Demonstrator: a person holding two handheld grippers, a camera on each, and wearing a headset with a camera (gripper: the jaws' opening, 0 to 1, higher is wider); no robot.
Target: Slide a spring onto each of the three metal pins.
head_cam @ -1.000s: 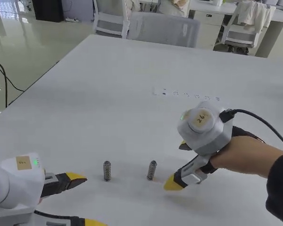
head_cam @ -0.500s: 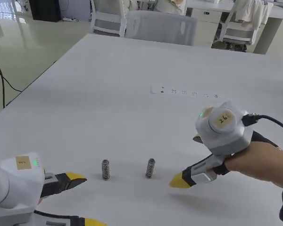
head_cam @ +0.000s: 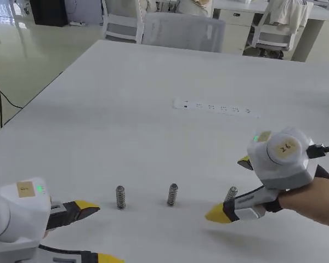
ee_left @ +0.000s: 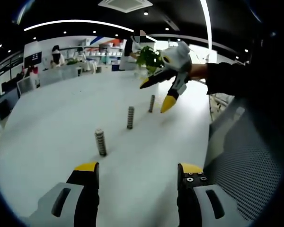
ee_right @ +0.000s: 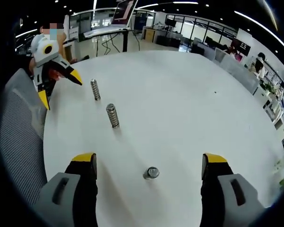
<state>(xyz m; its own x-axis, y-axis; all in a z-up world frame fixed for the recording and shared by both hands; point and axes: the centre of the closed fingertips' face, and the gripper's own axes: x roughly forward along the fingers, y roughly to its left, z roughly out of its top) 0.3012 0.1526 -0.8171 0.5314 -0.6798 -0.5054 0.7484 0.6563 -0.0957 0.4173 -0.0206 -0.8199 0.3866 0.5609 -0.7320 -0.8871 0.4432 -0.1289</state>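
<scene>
Springs point(head_cam: 172, 194) look seated on all three pins, in a row on the table point(head_cam: 153, 98). Right hand-held gripper point(ee_right: 149, 160) gapes empty around the end one, and left hand-held gripper point(ee_left: 138, 167) is open too. Next I'd just back off.

The springs point(head_cam: 172, 195) are silver, the table point(head_cam: 153, 98) white, left claw point(ee_left: 138, 167) and right claw point(ee_right: 149, 159) black, yellow-tipped.
</scene>
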